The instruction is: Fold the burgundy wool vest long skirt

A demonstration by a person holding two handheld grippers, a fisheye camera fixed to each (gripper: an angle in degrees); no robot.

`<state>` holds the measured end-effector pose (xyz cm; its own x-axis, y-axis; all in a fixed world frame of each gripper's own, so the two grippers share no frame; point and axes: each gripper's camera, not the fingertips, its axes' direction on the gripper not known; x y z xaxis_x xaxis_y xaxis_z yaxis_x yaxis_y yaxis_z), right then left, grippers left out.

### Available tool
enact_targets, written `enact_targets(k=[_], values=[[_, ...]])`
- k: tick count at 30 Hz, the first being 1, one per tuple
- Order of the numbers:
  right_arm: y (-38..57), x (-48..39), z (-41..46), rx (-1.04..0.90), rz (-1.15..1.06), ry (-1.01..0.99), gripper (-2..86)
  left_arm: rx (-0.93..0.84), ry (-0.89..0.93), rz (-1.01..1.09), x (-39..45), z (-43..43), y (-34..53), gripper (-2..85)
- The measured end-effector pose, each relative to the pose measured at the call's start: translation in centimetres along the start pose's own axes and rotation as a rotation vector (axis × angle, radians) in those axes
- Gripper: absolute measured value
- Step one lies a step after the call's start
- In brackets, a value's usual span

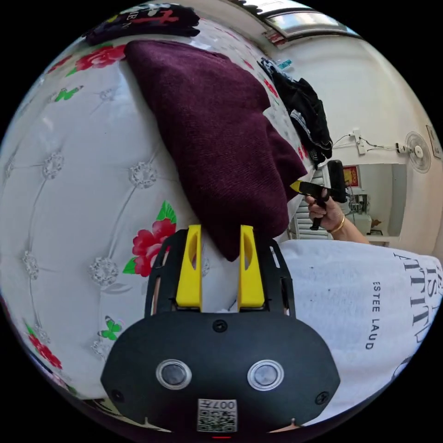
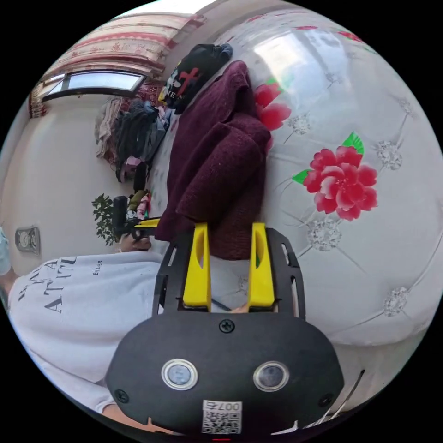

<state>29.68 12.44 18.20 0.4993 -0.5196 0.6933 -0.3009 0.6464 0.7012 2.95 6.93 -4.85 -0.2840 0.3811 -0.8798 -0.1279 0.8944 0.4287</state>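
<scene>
Both claws, left [image 1: 220, 240] and right [image 2: 229, 237], gape apart at the folded burgundy skirt's [image 1: 217, 138] near edge.

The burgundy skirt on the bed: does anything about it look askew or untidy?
Yes. In the right gripper view the burgundy skirt lies bunched, one thick fold riding crookedly over the layer beneath, edges not aligned. It rests on the flowered bedcover, partly folded only.

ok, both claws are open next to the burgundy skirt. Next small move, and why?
Probably ease the left claw forward and close it on the skirt's near corner. Its jaws stand open on either side of that corner, not pressing it. The right claw is likewise open at the skirt's other near edge, where a flap already lies folded over. The skirt rests on the flowered bedcover, so a grip comes before any further fold.
</scene>
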Motion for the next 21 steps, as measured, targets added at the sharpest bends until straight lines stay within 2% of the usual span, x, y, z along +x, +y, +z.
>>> enact_targets(k=[1,4,7,13,18,21], values=[[-0.5,-1.1,-0.2,-0.046,-0.011,0.055,6.3,-0.017,-0.010,0.015,0.1,-0.1,-0.3,8.4],[0.6,-3.4,-3.9,0.021,-0.052,0.001,4.8,-0.039,0.002,0.059,0.0,-1.9,-0.5,2.8],[4.3,-4.6,-7.8,0.083,-0.038,-0.084,3.9,0.034,0.129,0.085,0.2,-6.2,1.9,1.1],[10.0,-7.0,-11.5,0.072,0.078,-0.410,2.9,0.104,0.432,0.053,0.5,-12.3,8.0,0.3],[5.1,-11.7,-18.0,0.213,0.031,-0.583,3.1,0.258,0.604,0.038,-1.1,-19.1,4.1,1.7],[-1.9,-16.4,-21.0,0.311,-0.050,-0.510,4.3,0.372,0.505,0.003,-3.1,-23.1,-1.8,4.1]])
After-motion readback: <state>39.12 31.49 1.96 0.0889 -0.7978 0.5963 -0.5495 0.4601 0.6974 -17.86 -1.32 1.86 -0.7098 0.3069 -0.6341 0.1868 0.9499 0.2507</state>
